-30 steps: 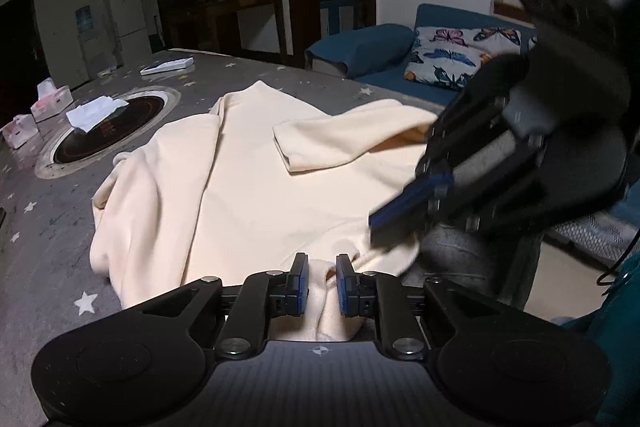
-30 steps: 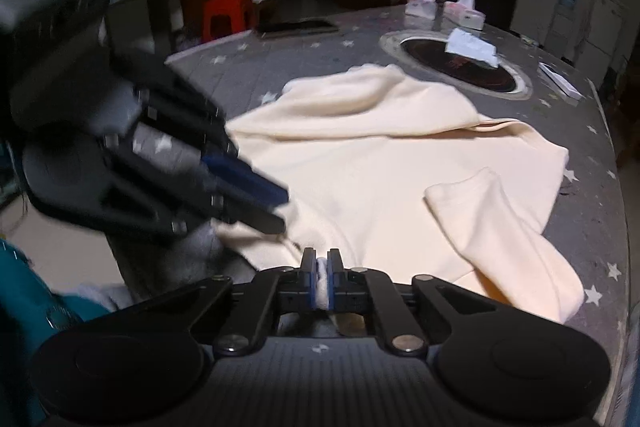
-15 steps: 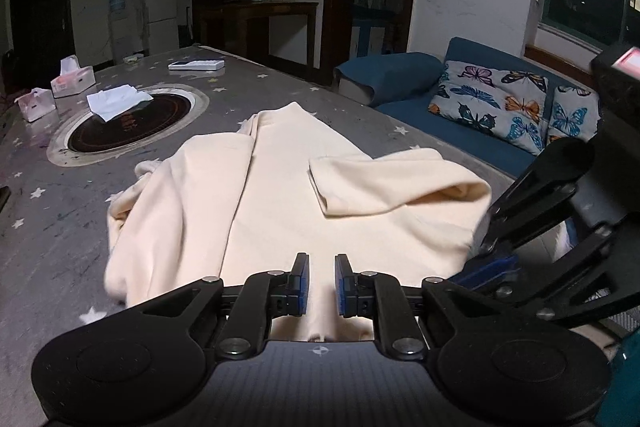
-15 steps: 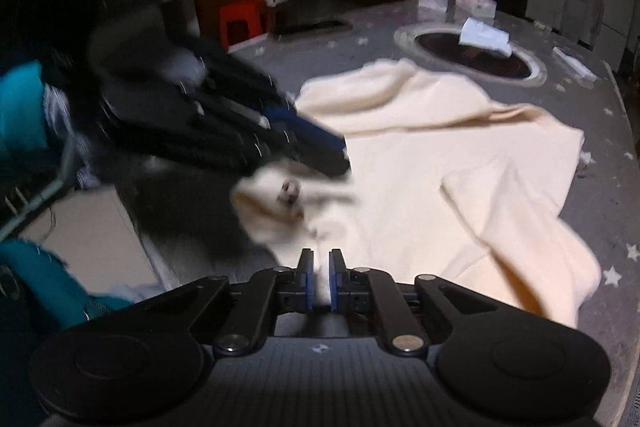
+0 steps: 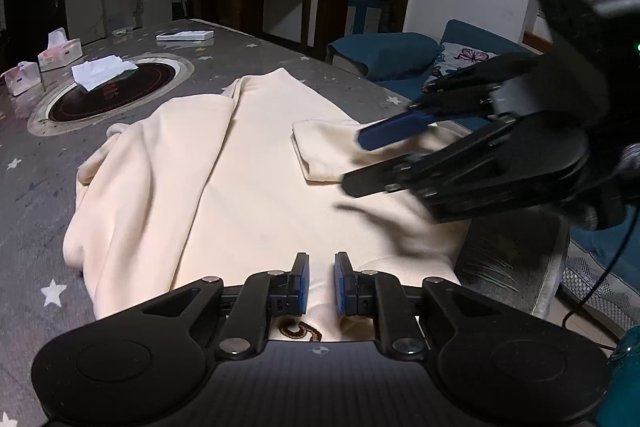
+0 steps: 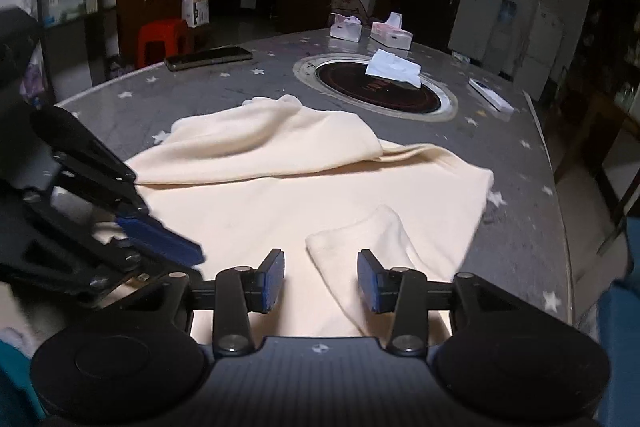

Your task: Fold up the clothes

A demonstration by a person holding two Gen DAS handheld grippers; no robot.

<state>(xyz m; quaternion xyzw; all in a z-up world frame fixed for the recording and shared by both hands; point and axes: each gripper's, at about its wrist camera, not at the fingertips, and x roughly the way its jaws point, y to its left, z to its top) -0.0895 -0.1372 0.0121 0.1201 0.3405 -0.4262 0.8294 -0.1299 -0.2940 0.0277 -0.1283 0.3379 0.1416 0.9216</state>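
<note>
A cream sweater (image 5: pixel 248 183) lies spread on the grey star-patterned table (image 5: pixel 36 195), one sleeve folded over its body (image 5: pixel 320 151). It also shows in the right wrist view (image 6: pixel 320 199). My left gripper (image 5: pixel 321 285) hovers over the sweater's near edge, its jaws a small gap apart with nothing between them. My right gripper (image 6: pixel 321 279) is open wide and empty above the folded sleeve cuff (image 6: pixel 360 239). The right gripper also shows in the left wrist view (image 5: pixel 360 163), and the left gripper in the right wrist view (image 6: pixel 168 247).
A round inset hotplate (image 6: pixel 380 91) with a white tissue (image 6: pixel 394 67) on it sits mid-table. Tissue boxes (image 6: pixel 390 33), a dark flat device (image 6: pixel 208 57) and a white remote (image 5: pixel 185 35) lie farther back. A blue sofa (image 5: pixel 400 55) stands beyond the table's right edge.
My right gripper has let go of the sweater's edge and opened wide. It has moved over the folded sleeve. The sweater has settled flat on the table.
</note>
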